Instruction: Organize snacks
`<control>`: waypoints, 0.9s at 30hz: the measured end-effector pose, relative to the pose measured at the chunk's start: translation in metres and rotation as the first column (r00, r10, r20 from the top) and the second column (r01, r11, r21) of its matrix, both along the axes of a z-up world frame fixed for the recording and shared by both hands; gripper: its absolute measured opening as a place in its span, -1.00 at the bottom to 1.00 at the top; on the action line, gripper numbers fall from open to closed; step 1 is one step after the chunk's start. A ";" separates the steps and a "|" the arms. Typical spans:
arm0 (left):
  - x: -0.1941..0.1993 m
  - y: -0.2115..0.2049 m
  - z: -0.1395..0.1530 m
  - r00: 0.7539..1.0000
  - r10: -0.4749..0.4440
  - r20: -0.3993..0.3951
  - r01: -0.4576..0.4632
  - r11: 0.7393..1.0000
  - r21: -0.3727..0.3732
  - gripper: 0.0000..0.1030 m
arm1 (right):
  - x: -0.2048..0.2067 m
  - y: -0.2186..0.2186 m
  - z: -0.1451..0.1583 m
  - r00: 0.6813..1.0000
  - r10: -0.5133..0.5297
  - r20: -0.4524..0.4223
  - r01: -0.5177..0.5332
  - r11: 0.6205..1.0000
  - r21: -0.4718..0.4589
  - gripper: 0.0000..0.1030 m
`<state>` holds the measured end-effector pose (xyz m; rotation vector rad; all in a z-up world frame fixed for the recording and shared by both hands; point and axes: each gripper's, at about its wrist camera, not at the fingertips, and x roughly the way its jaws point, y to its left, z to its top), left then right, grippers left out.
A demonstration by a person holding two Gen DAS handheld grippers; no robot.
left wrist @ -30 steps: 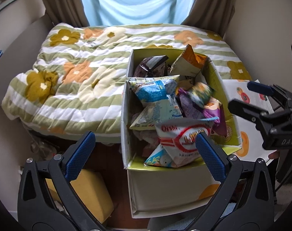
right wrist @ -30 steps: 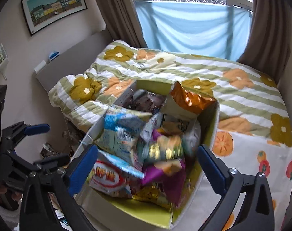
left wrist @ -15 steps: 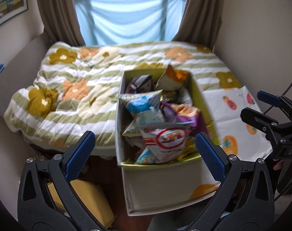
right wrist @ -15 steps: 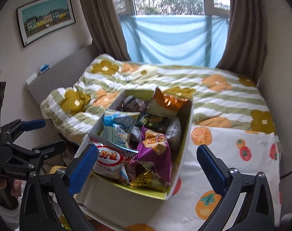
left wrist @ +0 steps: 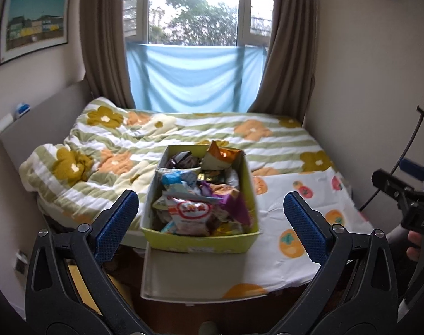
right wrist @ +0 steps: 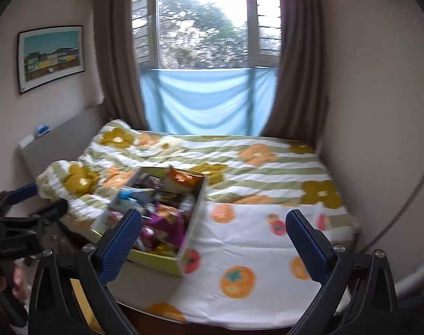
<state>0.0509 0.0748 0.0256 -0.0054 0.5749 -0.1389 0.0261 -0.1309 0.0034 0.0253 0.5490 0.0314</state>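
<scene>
You stood at the foot of a bed (left wrist: 281,256) in a small bedroom, with nothing between your tools and the snacks but open air. Nearest you, the left gripper (left wrist: 210,217) had its jaws spread wide and empty, and the right gripper (right wrist: 213,237) was just as open and held nothing. Both hung well short of the yellow-green box (left wrist: 200,241), which sat on the near end of the bed, on the white sheet with orange fruit prints (right wrist: 253,254).

The box was heaped with snack bags: a white bag with a red ring (left wrist: 191,213) at the front, a purple bag (left wrist: 234,205) beside it, a blue one (left wrist: 171,178) behind, an orange bag (left wrist: 221,155) sticking up at the far end. These looked light, puffed and crinkly, probably slippery and easy to crush. You would likely do best pinching a sealed top edge or corner, gently, rather than squeezing the middle. The pile was loose, so lifting one might drag its neighbours.

Beyond the box lay a soft striped quilt with flowers (left wrist: 122,150), poor footing for anything stood upright. Farther back were brown curtains (right wrist: 114,64), a blue cloth (left wrist: 195,78) across the window, and a framed picture (left wrist: 34,25) on the left wall.
</scene>
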 end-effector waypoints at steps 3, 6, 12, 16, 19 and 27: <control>-0.021 -0.015 -0.004 1.000 -0.005 0.005 0.005 1.000 -0.001 1.00 | -0.019 -0.016 -0.006 0.999 -0.042 -0.009 0.043 0.999 0.005 0.99; -0.035 -0.027 -0.007 1.000 -0.002 0.006 0.002 1.000 0.020 1.00 | -0.035 -0.028 -0.012 0.997 -0.083 -0.004 0.083 0.997 0.006 0.99; -0.051 -0.038 -0.009 1.000 -0.001 0.012 0.001 1.000 0.014 1.00 | -0.053 -0.036 -0.012 0.994 -0.105 0.024 0.105 0.994 -0.014 0.99; -0.056 -0.042 -0.007 1.000 -0.004 0.019 0.004 1.000 0.020 1.00 | -0.060 -0.036 -0.014 0.994 -0.106 0.027 0.106 0.994 -0.011 0.99; -0.058 -0.043 -0.005 1.000 -0.003 0.030 0.002 1.000 0.025 1.00 | -0.065 -0.037 -0.015 0.994 -0.107 0.031 0.107 0.994 -0.007 0.99; -0.059 -0.043 -0.004 0.999 0.002 0.038 -0.003 1.000 0.027 1.00 | -0.069 -0.036 -0.016 0.993 -0.111 0.038 0.111 0.994 -0.003 0.99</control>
